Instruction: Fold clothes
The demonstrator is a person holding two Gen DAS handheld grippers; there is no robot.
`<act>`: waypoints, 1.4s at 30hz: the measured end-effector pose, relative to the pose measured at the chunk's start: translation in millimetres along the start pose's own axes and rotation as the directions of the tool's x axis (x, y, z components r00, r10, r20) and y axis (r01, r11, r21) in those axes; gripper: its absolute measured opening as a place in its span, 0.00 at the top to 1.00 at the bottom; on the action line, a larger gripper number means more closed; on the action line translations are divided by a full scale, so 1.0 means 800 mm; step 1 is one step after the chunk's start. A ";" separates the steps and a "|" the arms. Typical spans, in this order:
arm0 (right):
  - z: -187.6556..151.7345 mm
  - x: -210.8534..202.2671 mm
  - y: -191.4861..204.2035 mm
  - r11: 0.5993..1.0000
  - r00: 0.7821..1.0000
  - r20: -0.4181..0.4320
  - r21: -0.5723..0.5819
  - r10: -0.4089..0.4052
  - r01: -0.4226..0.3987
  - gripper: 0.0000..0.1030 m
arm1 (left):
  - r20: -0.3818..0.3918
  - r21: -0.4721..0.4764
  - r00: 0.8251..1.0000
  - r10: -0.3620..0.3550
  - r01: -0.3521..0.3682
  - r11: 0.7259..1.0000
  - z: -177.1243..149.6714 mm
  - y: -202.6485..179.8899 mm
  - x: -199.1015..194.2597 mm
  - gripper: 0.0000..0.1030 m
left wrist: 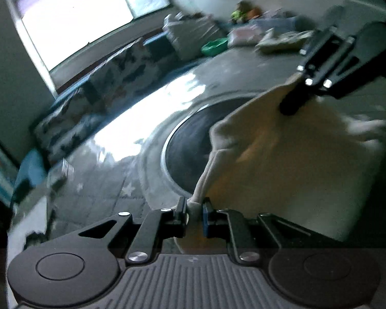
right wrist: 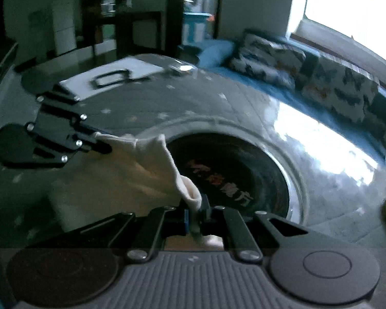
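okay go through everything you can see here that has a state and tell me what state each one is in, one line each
left gripper: shut on one corner of the cloth.
right gripper: shut on another corner.
cream cloth: lifted, stretched between both grippers, lower part hanging toward the table.
round table: glossy, dark centre disc uncovered.
green bowl: upright, contents not visible.

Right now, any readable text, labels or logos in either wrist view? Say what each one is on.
"方": last of a row of reddish Chinese characters on the dark round centre disc of the table, right wrist view; the characters before it are too blurred to read.
Small pale mark on the right gripper body: too small to read.
Same mark on the left gripper body: unreadable.
Cream garment: no print visible.
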State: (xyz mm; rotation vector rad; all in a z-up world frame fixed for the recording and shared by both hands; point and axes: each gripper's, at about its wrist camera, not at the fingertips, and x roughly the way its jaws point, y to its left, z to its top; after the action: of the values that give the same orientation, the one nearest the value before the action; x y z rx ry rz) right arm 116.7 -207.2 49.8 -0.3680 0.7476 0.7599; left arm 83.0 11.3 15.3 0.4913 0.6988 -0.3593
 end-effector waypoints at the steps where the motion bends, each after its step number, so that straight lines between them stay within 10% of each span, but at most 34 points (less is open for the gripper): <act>1: -0.002 0.015 -0.007 1.000 1.000 0.000 0.024 -0.003 0.003 0.93 | -0.004 -0.014 1.000 0.003 -0.003 1.000 0.000 0.002 0.004 0.85; 6: -0.024 0.045 -0.024 0.992 0.999 0.019 0.123 -0.040 0.038 0.75 | -0.009 -0.079 1.000 0.018 -0.019 0.997 -0.004 0.011 0.015 0.79; 26: -0.107 -0.006 -0.057 0.945 0.993 0.005 0.307 -0.121 0.114 0.73 | -0.035 -0.223 0.997 0.070 -0.076 0.972 -0.002 0.033 0.036 0.70; 30: -0.099 -0.004 -0.050 0.955 0.991 -0.014 0.264 -0.134 0.133 0.97 | -0.033 -0.221 0.997 0.077 -0.082 0.972 -0.004 0.029 0.039 0.70; 42: -0.071 -0.012 -0.059 0.948 0.977 0.029 0.251 -0.209 0.195 0.97 | -0.005 -0.233 0.996 0.090 -0.089 0.968 0.001 0.032 0.030 0.64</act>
State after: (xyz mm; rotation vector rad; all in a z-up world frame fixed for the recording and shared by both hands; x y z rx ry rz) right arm 119.2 -275.3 19.4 -0.1932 0.7300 0.4746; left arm 112.8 28.3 7.0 0.2971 0.7010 -0.1899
